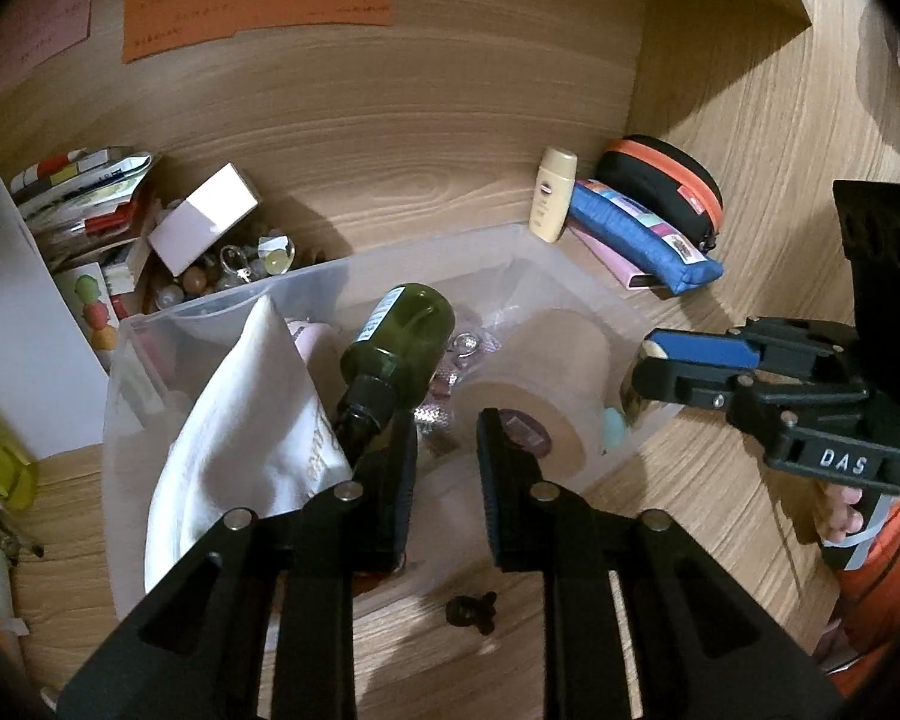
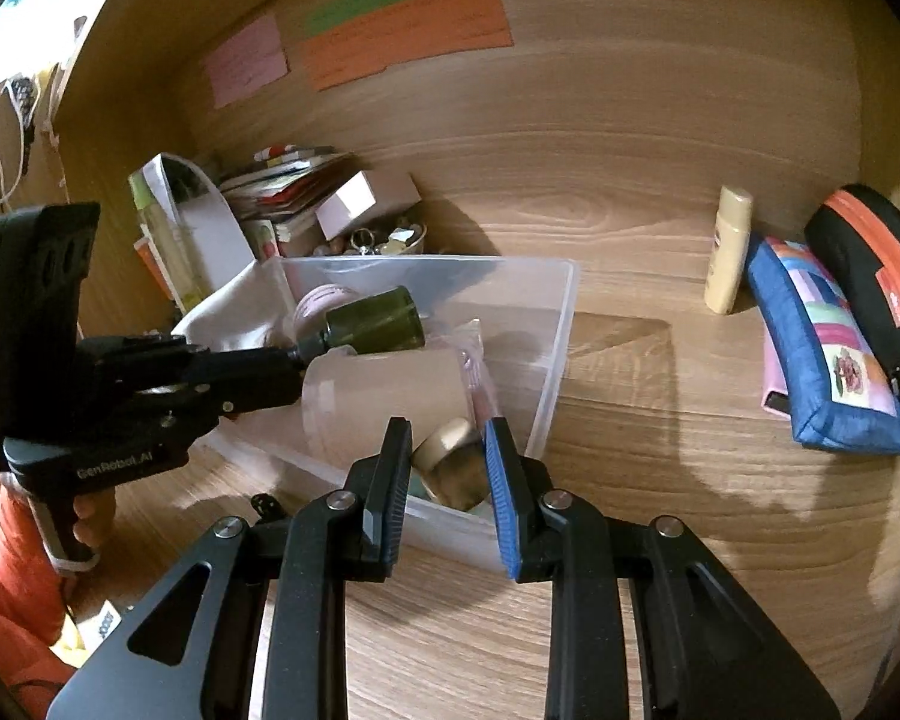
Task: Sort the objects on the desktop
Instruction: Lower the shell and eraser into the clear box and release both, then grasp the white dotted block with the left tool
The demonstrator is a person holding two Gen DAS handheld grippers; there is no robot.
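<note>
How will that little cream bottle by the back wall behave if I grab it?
The cream bottle stands upright, tall and narrow, so a sideways nudge would probably tip it. Its smooth plastic looks somewhat slippery. It is small, so it is likely light.

We tilt both grippers downward. Our left gripper (image 1: 444, 420) shows a narrow gap between its jaws; a green bottle's (image 1: 405, 330) neck sits at its 9 o'clock finger, grip unclear. Our right gripper (image 2: 447, 426), reaching in from 3 o'clock in the left view, is closed and empty. Orange-sleeved hands (image 1: 840, 516) grasp both handles.
</note>
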